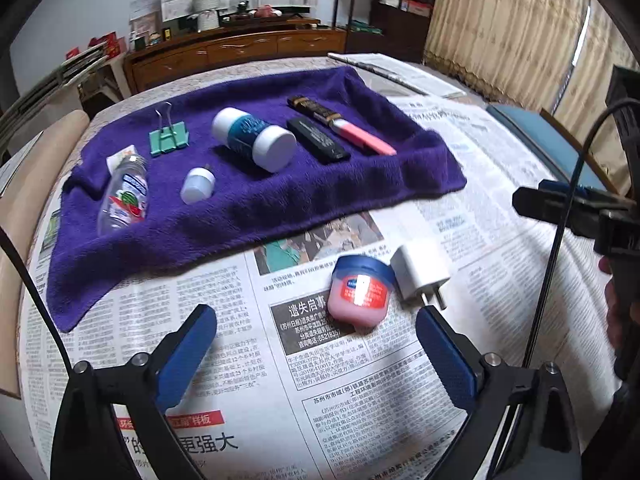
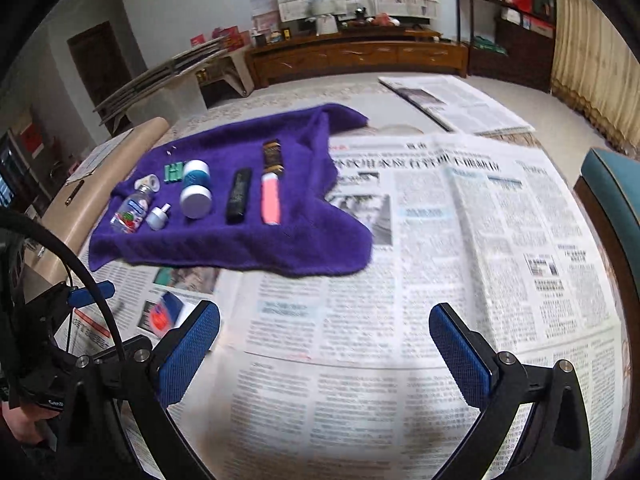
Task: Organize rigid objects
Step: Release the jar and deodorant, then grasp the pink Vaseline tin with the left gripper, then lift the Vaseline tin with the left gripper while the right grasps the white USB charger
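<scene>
Pink jar (image 1: pixel 359 295) touching white charger (image 1: pixel 420 276), off towel (image 1: pixel 256 168)

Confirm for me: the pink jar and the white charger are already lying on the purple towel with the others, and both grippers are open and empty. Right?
Not quite. The pink jar and the white charger are still on the newspaper, short of the purple towel, as the left wrist view shows. The left gripper and right gripper are indeed open and empty.

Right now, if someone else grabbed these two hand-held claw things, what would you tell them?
Left gripper: open, holding nothing, facing the pink jar.
Right gripper: open, holding nothing, over bare newspaper.
Done: clear bottle, small cap, green clip, teal bottle, black stick and pink tube lie on the purple towel.
Left: jar and white charger, touching, still off the towel.
</scene>
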The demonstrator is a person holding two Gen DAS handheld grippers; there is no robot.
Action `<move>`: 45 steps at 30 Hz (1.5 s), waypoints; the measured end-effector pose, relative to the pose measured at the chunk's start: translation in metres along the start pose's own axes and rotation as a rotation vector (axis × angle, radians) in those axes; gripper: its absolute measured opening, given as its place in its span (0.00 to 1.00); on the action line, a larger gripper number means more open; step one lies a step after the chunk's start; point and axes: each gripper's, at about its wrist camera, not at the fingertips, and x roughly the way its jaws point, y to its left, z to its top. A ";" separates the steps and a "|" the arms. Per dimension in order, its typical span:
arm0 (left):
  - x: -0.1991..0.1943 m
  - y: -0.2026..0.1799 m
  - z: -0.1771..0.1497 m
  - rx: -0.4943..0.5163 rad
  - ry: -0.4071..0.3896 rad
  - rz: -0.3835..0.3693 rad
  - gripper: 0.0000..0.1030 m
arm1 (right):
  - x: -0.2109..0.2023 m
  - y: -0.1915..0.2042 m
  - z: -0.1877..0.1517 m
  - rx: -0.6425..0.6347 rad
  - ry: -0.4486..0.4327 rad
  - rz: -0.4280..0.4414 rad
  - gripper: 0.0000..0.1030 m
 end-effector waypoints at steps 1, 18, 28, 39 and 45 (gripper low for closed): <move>0.001 0.000 -0.001 0.002 0.003 -0.001 0.89 | 0.003 -0.004 -0.001 0.010 0.009 -0.002 1.00; 0.010 -0.017 -0.003 0.162 -0.057 -0.057 0.33 | 0.004 -0.018 -0.004 0.045 0.026 0.001 1.00; 0.000 -0.007 -0.007 0.120 -0.055 -0.006 0.33 | 0.006 0.010 -0.008 -0.016 0.032 0.039 1.00; -0.013 0.043 -0.013 0.002 -0.054 0.030 0.33 | 0.031 0.086 -0.018 -0.097 0.049 0.006 1.00; -0.020 0.061 -0.025 -0.032 -0.042 0.012 0.33 | 0.059 0.099 -0.026 -0.121 0.089 -0.072 0.99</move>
